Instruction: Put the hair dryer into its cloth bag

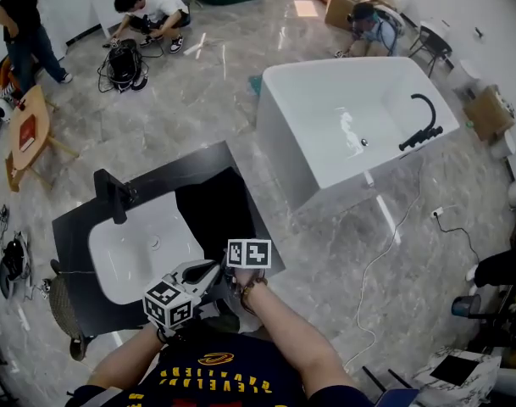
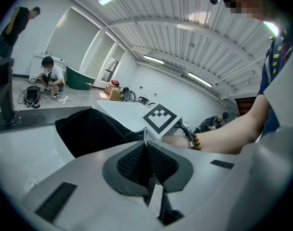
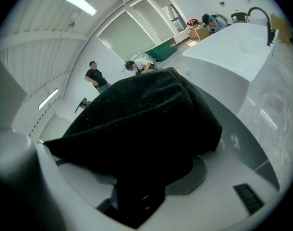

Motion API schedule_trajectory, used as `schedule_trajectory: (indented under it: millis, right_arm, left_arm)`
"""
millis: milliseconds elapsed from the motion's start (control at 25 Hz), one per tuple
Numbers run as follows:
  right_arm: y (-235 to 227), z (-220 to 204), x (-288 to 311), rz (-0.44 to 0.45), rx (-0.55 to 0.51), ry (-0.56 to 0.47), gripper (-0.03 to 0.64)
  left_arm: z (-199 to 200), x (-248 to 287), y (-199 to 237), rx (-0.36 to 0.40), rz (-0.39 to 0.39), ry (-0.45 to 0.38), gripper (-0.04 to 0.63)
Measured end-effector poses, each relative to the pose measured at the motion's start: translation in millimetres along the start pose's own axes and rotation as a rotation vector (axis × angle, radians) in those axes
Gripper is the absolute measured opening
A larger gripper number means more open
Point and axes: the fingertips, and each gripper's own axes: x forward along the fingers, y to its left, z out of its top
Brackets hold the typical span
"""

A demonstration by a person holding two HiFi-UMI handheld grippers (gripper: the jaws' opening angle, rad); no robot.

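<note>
The black cloth bag [image 1: 213, 212] lies bunched on the black counter [image 1: 147, 185], right of the sink. My right gripper [image 1: 243, 244] is at the bag's near edge. In the right gripper view the bag [image 3: 146, 124] drapes over both white jaws and a fold runs down between them, so my right gripper [image 3: 148, 184] is shut on the cloth. My left gripper [image 1: 205, 273] is just left of the right one, pointing toward it. Its dark pads meet in the left gripper view, so the left gripper [image 2: 147, 147] is shut with nothing seen between. No hair dryer shows in any view.
A white sink basin [image 1: 143, 257] with a black faucet [image 1: 113, 195] fills the counter's left part. A white bathtub [image 1: 351, 117] stands to the right. A cable [image 1: 385, 244] trails on the marble floor. Several people work at the far side; a wooden stool [image 1: 29, 130] stands left.
</note>
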Motion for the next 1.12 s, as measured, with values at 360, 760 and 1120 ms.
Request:
schedule_trajectory:
  millis: [360,760,1120]
  right_arm:
    - [-15.1,22.7,1.3,-0.211,-0.094,-0.051,0.230]
    - [-9.8,25.8,-8.5,-0.160,-0.213,0.021,0.232]
    - [-14.9,-16.6,-120.8,0.012,-0.211,-0.021,0.232]
  left_arm:
    - [0.1,-4.6,12.5,-0.075,0.088,0.013,0.023]
    - [-11.3,-2.3,21.7,-0.114,0.169,0.006,0.025]
    - [-0.1,-38.9,-5.4,0.037,0.250,-0.038,0.074]
